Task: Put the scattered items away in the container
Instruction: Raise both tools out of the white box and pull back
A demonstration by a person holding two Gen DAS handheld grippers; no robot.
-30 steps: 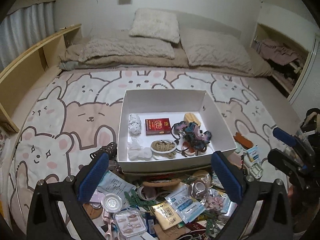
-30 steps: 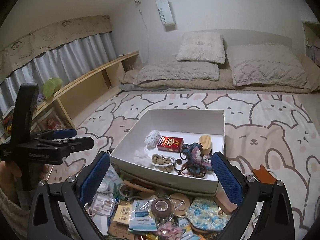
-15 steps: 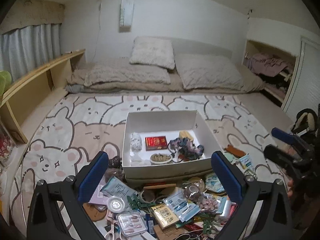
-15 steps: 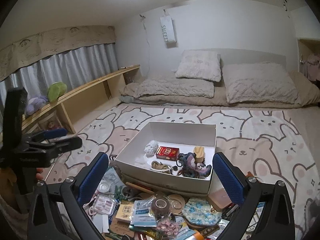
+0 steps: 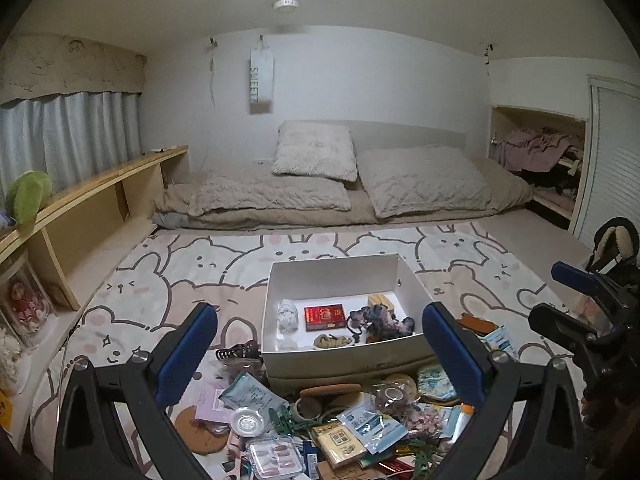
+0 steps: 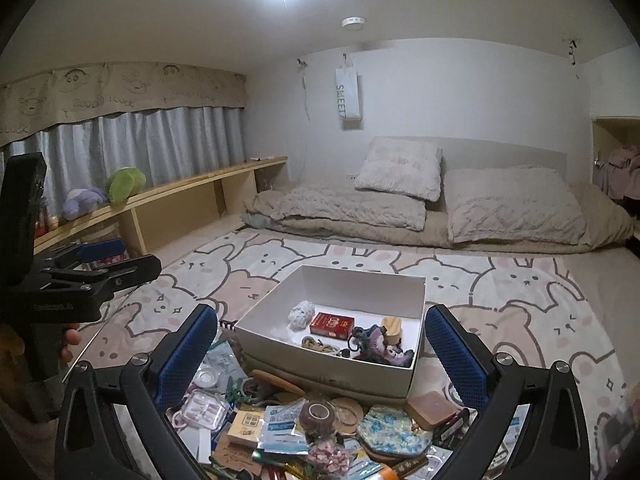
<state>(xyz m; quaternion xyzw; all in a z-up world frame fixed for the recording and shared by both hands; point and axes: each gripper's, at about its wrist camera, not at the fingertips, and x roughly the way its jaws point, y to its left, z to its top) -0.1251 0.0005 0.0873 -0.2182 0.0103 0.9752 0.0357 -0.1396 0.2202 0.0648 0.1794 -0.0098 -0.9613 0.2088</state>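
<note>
A white open box (image 5: 276, 280) (image 6: 264, 316) sits on the bunny-print mat. It holds a red pack (image 5: 324, 317) (image 6: 331, 324), a white ball, a coiled cord, a wooden block and a purple knitted piece (image 5: 380, 319). A heap of scattered small items (image 5: 320, 428) (image 6: 304, 432) lies in front of the box. My left gripper (image 5: 320, 360) is open and empty, raised above the heap. My right gripper (image 6: 320, 360) is open and empty, also above the heap. Each gripper shows at the edge of the other's view.
A bed with pillows (image 5: 316, 156) lies beyond the mat. A low wooden shelf (image 5: 92, 196) with plush toys runs along the left. A closet niche with clothes (image 5: 536, 152) is at the right. An orange piece and packets (image 5: 496, 336) lie right of the box.
Both grippers have lifted and drawn back from the box, so the box looks smaller and more of the room and ceiling shows. Both stay open and empty.
</note>
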